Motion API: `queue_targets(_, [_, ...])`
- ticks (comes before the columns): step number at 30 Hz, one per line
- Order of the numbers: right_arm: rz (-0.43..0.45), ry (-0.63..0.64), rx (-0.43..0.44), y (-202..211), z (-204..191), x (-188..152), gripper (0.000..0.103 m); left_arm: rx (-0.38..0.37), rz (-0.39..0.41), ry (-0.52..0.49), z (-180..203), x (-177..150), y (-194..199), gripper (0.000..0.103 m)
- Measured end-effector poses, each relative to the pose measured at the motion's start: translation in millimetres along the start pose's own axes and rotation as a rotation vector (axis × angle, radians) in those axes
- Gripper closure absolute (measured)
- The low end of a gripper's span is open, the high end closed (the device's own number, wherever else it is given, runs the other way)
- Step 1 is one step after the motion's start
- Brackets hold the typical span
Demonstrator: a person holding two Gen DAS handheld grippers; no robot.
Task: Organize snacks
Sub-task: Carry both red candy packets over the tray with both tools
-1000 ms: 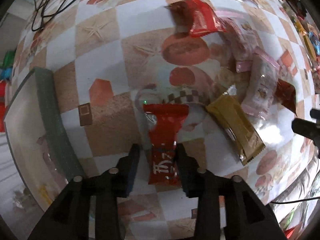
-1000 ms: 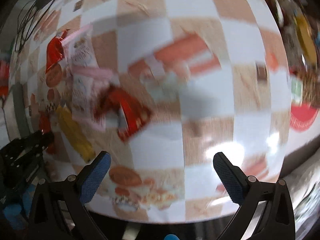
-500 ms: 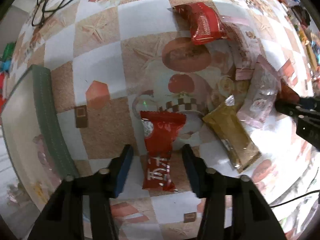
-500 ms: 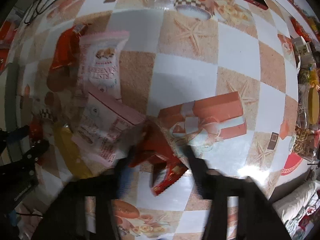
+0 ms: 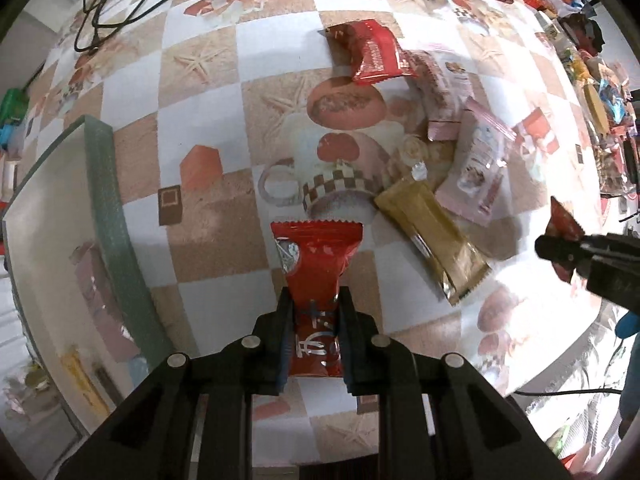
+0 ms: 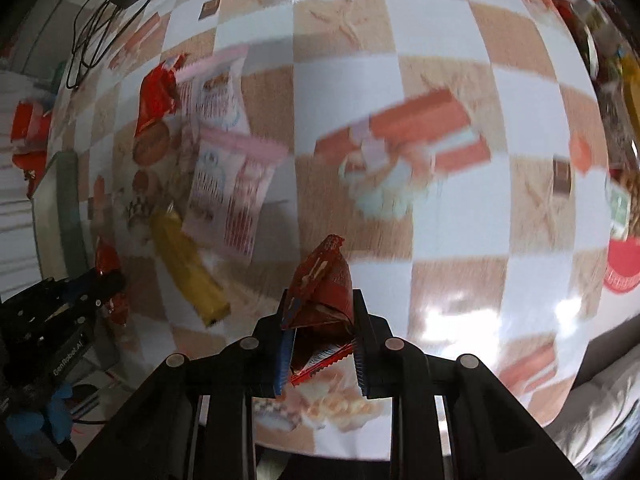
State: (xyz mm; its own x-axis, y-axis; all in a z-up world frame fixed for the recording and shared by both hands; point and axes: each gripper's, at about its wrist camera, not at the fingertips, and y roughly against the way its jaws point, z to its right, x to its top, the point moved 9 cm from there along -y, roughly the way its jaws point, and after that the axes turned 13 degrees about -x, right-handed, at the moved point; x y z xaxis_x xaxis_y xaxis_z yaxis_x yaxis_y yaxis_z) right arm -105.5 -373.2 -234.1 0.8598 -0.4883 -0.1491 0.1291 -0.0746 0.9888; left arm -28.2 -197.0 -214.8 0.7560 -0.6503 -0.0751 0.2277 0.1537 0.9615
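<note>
In the left wrist view, my left gripper (image 5: pixel 315 334) is closing on a red candy packet (image 5: pixel 316 276), pads already pressing its sides. The green-rimmed tray (image 5: pixel 105 200) beside it holds a few snacks; a gold packet (image 5: pixel 432 236) and pink packets (image 5: pixel 476 168) are not sorted.

In the right wrist view, my right gripper (image 6: pixel 320 334) grips a dark red packet (image 6: pixel 326 284), lifted off the table.
</note>
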Motion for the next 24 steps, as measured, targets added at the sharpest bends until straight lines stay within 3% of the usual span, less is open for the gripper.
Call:
queue_targets(7, [-0.020,-0.016,0.025,0.7,-11.0,-51.2,0.076,-0.009,0.014,-0.001,1.6,-31.4,7.6,0.081])
queue_targets(15, [-0.028,-0.037,0.037,8.1,-19.7,-72.1,0.076,-0.005,0.028,-0.002,-4.4,-38.4,12.3,0.081])
queue_targets(24, [-0.013,0.023,0.018,29.6,-59.9,-75.8,0.076,-0.006,0.068,0.009,-9.8,-44.9,33.5,0.081])
